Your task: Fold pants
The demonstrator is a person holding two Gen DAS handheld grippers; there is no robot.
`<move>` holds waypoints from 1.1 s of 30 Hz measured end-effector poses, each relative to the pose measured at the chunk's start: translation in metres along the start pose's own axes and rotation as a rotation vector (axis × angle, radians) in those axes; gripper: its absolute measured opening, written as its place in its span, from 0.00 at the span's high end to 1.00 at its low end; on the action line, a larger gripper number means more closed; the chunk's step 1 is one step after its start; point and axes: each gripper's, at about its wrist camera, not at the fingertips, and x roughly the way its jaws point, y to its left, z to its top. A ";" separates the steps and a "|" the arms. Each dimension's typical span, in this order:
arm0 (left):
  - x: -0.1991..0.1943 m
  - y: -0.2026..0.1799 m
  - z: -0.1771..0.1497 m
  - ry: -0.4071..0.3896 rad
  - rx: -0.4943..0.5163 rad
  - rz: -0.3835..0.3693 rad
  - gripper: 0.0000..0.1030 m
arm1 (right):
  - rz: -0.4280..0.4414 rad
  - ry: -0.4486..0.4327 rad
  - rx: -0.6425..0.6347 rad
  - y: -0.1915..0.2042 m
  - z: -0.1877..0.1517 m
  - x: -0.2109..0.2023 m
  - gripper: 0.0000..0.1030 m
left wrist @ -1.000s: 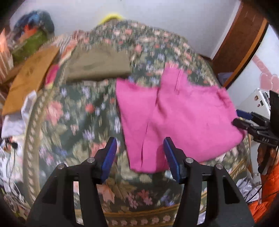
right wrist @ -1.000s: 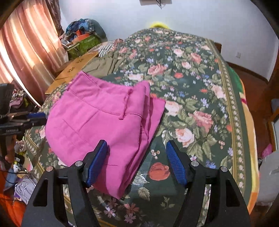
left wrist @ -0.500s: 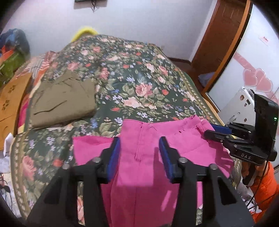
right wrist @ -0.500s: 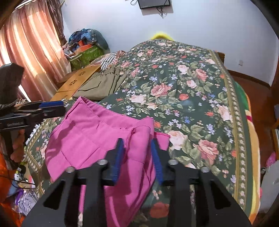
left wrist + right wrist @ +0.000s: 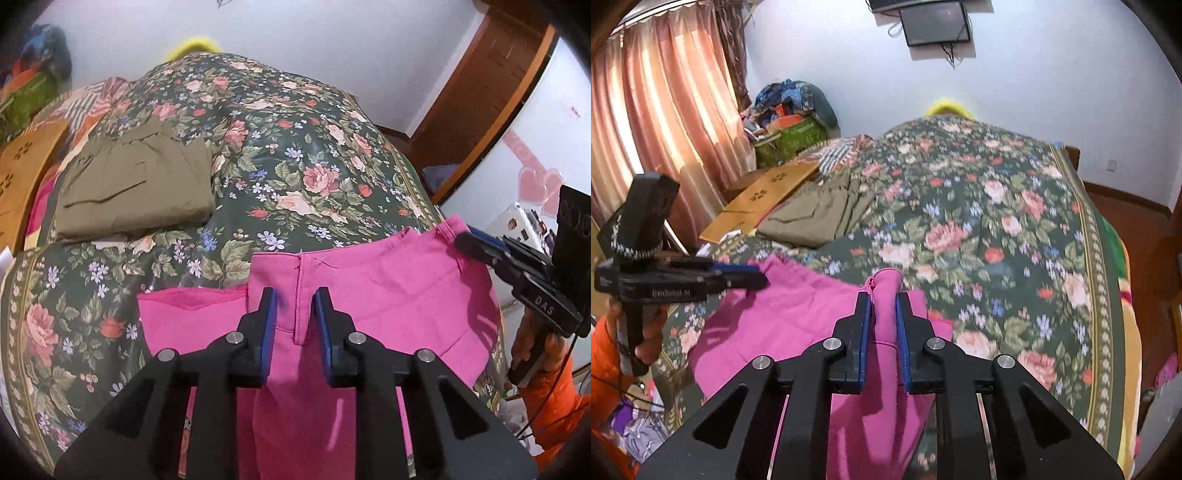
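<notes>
Pink pants (image 5: pixel 388 295) lie partly folded at the near edge of a floral bedspread (image 5: pixel 295 155). My left gripper (image 5: pixel 293 299) has its blue pads close around the waistband near the fly seam, pinching the fabric. My right gripper (image 5: pixel 882 301) is shut on a bunched roll of the pink pants (image 5: pixel 798 306) at the waistband's other end. Each gripper shows in the other's view: the right one (image 5: pixel 476 245) at the waistband's right corner, the left one (image 5: pixel 746 277) at the left corner.
Folded olive pants (image 5: pixel 136 192) lie further back on the left of the bed. A brown cardboard piece (image 5: pixel 22 177) sits at the left edge. Curtains (image 5: pixel 665 140) hang on the left, clutter is piled in the far corner, and a wooden door (image 5: pixel 480 92) stands on the right.
Both grippers moved down onto the pants' waistband and closed from wide open to pinching the pink fabric. The waistband end has been lifted and bunched in the right gripper.
</notes>
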 end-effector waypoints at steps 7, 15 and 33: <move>-0.004 0.017 -0.002 -0.010 -0.074 -0.010 0.86 | -0.027 0.052 0.004 -0.012 0.004 0.040 0.88; 0.004 0.037 -0.011 0.016 -0.161 0.011 0.88 | -0.023 0.158 0.023 -0.023 -0.003 0.060 0.88; -0.046 0.013 -0.022 -0.047 -0.050 0.191 0.39 | -0.072 0.140 0.012 -0.018 -0.005 0.005 0.52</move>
